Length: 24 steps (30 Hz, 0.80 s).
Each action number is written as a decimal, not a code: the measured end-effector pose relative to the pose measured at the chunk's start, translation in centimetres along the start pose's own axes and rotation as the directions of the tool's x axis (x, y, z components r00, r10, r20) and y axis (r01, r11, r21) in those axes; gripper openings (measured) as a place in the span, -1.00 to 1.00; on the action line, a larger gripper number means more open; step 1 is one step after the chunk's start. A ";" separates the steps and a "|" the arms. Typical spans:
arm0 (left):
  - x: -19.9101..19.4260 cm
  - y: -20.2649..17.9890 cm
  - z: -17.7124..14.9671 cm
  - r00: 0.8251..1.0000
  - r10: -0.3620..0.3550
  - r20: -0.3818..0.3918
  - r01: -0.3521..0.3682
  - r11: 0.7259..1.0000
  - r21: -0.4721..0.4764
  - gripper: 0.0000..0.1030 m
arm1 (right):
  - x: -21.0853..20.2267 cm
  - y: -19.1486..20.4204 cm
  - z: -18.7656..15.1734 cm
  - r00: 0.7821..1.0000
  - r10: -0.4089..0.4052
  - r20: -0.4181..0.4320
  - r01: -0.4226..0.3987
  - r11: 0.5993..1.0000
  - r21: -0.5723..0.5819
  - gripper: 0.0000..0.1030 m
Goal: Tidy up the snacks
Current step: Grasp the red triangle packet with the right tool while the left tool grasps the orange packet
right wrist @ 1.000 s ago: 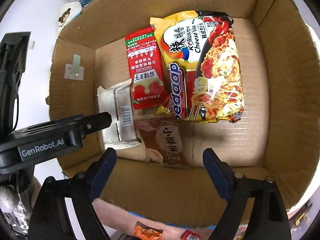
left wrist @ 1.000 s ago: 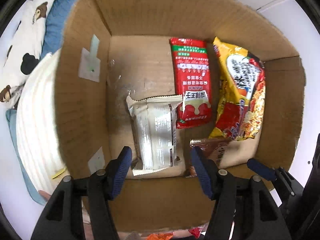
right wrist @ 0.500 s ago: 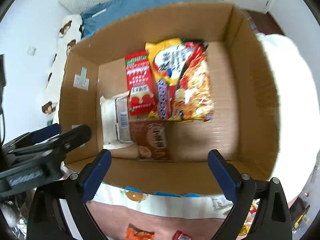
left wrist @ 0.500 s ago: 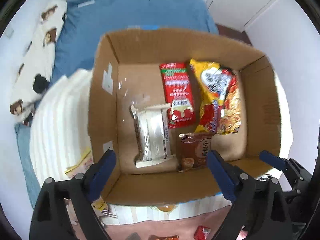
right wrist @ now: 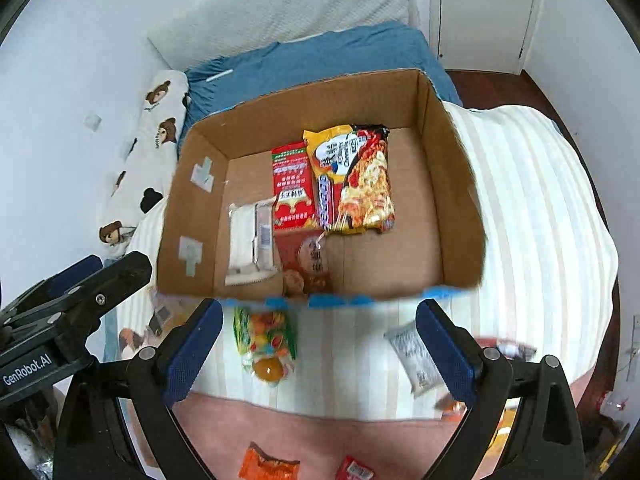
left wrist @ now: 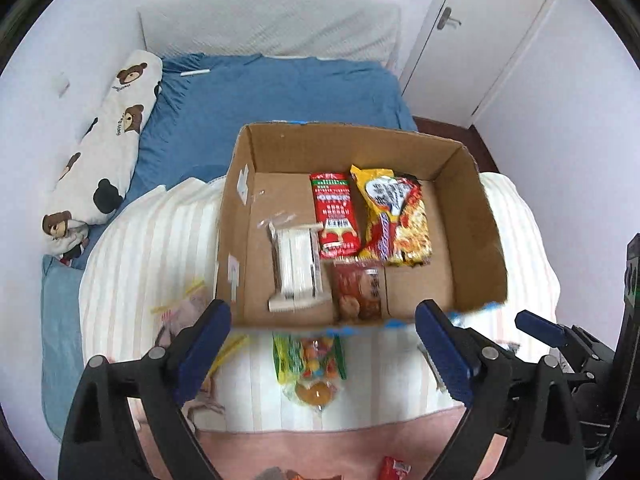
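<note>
An open cardboard box (left wrist: 476, 232) (right wrist: 452, 200) stands on the striped blanket. Inside lie a white packet (left wrist: 298, 268) (right wrist: 248, 240), a red packet (left wrist: 334, 214) (right wrist: 292, 186), a noodle bag (left wrist: 396, 216) (right wrist: 354, 178) and a brown packet (left wrist: 358, 290) (right wrist: 310, 262). My left gripper (left wrist: 324, 348) and right gripper (right wrist: 318, 346) are both open and empty, held above the blanket in front of the box. A green candy bag (left wrist: 310, 368) (right wrist: 266, 340) lies between the fingers. A silver packet (right wrist: 414, 356) lies by the right finger.
An orange packet (right wrist: 268, 466) and a small red packet (right wrist: 354, 470) (left wrist: 394, 468) lie on the pink blanket at the near edge. A bear-print pillow (left wrist: 100, 148) and blue bedsheet (left wrist: 272, 92) lie behind the box. A door (left wrist: 480, 28) is at back right.
Both grippers have pulled back and up out of the box, so the whole box and the blanket in front now show. The left gripper's jaws have widened.
</note>
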<state>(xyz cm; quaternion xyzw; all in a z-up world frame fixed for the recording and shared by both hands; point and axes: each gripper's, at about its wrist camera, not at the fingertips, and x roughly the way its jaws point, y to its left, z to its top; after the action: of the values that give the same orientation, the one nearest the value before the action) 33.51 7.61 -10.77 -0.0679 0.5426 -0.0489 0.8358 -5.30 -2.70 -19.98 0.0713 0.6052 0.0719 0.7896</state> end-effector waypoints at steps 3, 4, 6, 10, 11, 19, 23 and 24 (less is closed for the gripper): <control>-1.0 0.2 -2.7 1.000 0.002 0.009 -0.002 1.000 -0.008 0.83 | -1.1 -0.1 -2.8 1.000 0.009 -0.001 -0.009 1.000 -0.010 0.93; -1.2 0.2 -3.8 1.000 0.005 0.008 -0.005 1.000 -0.006 0.83 | -1.3 -0.1 -3.9 1.000 0.015 -0.006 -0.015 1.000 -0.016 0.93; -1.5 0.3 -6.2 1.000 0.005 0.001 -0.005 1.000 -0.007 0.83 | -1.5 -0.3 -6.2 0.999 0.022 -0.026 -0.022 1.000 -0.020 0.93; -1.1 0.5 -10.5 0.999 0.013 -0.047 -0.013 1.000 0.002 0.83 | -0.5 -1.4 -11.3 0.995 0.047 -0.093 -0.046 0.999 0.007 0.93; -1.0 0.6 -11.4 0.998 0.023 -0.055 -0.023 1.000 0.008 0.83 | -0.1 -1.7 -12.5 0.993 0.049 -0.111 -0.048 0.999 0.015 0.93; 2.7 1.4 -19.6 0.972 0.049 -0.229 -0.041 0.998 0.040 0.83 | 4.4 -5.3 -20.9 0.956 0.110 -0.272 -0.067 0.984 0.166 0.93; 5.2 1.5 -23.3 0.943 0.042 -0.331 -0.028 0.999 0.047 0.83 | 6.8 -6.9 -23.3 0.937 0.139 -0.320 -0.061 0.968 0.242 0.93; 6.0 1.5 -24.2 0.931 0.038 -0.364 -0.024 0.999 0.042 0.83 | 7.2 -7.2 -23.8 0.934 0.144 -0.326 -0.059 0.965 0.257 0.93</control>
<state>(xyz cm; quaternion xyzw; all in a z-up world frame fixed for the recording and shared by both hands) 13.88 6.66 -26.18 -0.0337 0.6884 -0.0575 0.7223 -26.28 -7.71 -34.39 0.1853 0.7327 0.0493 0.6530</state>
